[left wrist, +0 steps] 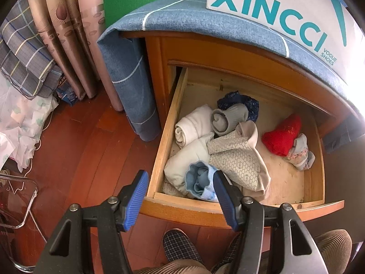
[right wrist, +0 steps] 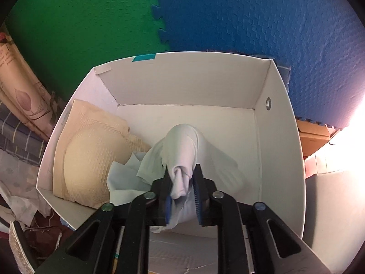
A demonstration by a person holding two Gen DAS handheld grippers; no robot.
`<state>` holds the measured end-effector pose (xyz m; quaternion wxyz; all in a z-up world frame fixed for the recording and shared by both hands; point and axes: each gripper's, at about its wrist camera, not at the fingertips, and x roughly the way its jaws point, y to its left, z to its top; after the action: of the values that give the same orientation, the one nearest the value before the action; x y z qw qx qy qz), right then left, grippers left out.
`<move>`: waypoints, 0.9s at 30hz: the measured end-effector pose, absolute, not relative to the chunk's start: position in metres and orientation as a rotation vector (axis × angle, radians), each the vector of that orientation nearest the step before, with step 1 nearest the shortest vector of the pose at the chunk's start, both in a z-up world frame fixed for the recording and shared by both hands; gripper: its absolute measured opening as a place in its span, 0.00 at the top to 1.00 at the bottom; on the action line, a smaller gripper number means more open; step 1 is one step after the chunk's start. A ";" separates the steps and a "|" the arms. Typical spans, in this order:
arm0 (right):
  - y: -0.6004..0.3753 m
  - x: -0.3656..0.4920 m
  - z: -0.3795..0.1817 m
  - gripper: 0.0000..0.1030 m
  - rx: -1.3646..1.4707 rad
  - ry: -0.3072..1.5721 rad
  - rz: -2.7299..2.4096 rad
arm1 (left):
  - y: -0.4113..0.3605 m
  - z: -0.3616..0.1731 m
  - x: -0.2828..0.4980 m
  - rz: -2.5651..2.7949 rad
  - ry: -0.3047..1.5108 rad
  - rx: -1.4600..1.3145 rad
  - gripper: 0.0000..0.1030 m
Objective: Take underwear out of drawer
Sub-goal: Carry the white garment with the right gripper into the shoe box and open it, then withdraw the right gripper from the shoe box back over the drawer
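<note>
Counting two garments in the white box (right wrist: 280, 105), right gripper (right wrist: 182, 182) loosely around one pale garment (right wrist: 184, 141), left gripper (left wrist: 180, 182) open.

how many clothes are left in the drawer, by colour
Pieces visible in the drawer, left wrist view:
white or cream rolls: 2
grey roll: 1
patterned grey piece: 1
light blue bundle: 1
dark blue piece: 1
red piece: 1
pale floral bundle: 1
Total: 8; anything buried beneath is hidden.
</note>
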<state>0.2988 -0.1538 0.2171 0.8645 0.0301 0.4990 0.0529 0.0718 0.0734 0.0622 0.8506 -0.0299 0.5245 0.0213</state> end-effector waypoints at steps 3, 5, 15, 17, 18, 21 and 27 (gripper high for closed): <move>-0.154 0.296 0.221 0.65 0.062 1.041 0.102 | 0.073 0.061 0.072 0.043 1.108 -0.069 0.41; -0.154 0.293 0.226 0.61 0.066 1.032 0.106 | 0.073 0.060 0.072 0.043 1.115 -0.072 0.41; -0.156 0.258 0.268 0.55 0.055 0.968 0.162 | 0.072 0.055 0.074 0.038 1.157 -0.080 0.41; -0.154 0.246 0.273 0.55 0.050 0.961 0.187 | 0.072 0.054 0.074 0.037 1.159 -0.081 0.41; -0.153 0.238 0.275 0.55 0.040 0.959 0.201 | 0.072 0.054 0.074 0.037 1.161 -0.080 0.41; -0.152 0.212 0.277 0.55 0.007 0.960 0.237 | 0.071 0.053 0.074 0.037 1.166 -0.080 0.41; -0.148 0.160 0.260 0.55 -0.052 0.996 0.307 | 0.073 0.052 0.073 0.039 1.172 -0.084 0.41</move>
<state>0.1605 -0.1482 0.2598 0.8669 -0.0247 0.4757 0.1468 0.0731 0.0729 0.0519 0.8323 -0.0398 0.5527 0.0183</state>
